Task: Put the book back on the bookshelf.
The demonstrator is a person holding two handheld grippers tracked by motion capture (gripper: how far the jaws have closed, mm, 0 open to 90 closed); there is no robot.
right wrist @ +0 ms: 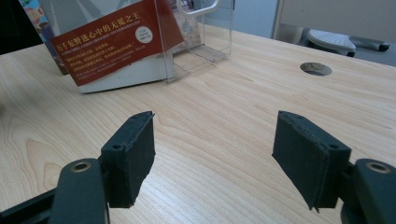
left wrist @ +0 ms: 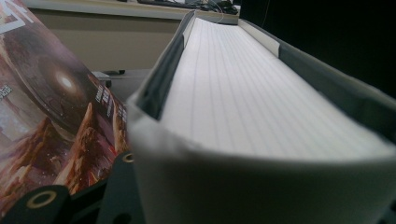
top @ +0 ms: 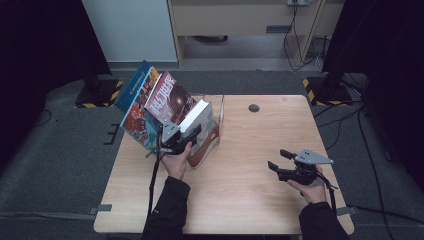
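At the leaning books, left tool clamped on the thick white book; right tool agape, level above the table.

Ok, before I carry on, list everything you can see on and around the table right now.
Thick book: one, white page block, red-banded cover, leaning in the stand, left gripper's jaws around it.
Leaning books: about three, blue, multicoloured and dark red covers, tilted left of the thick book.
Clear stand: one, transparent, at the table's far left.
Table: one, light wood.
Cable hole: one, dark, far middle of the table.
Striped bases: two, black and yellow, on the floor beyond the table.
Left gripper: one, black, at the thick book.
Right gripper: one, black, open, holding nothing, above the table's near right.
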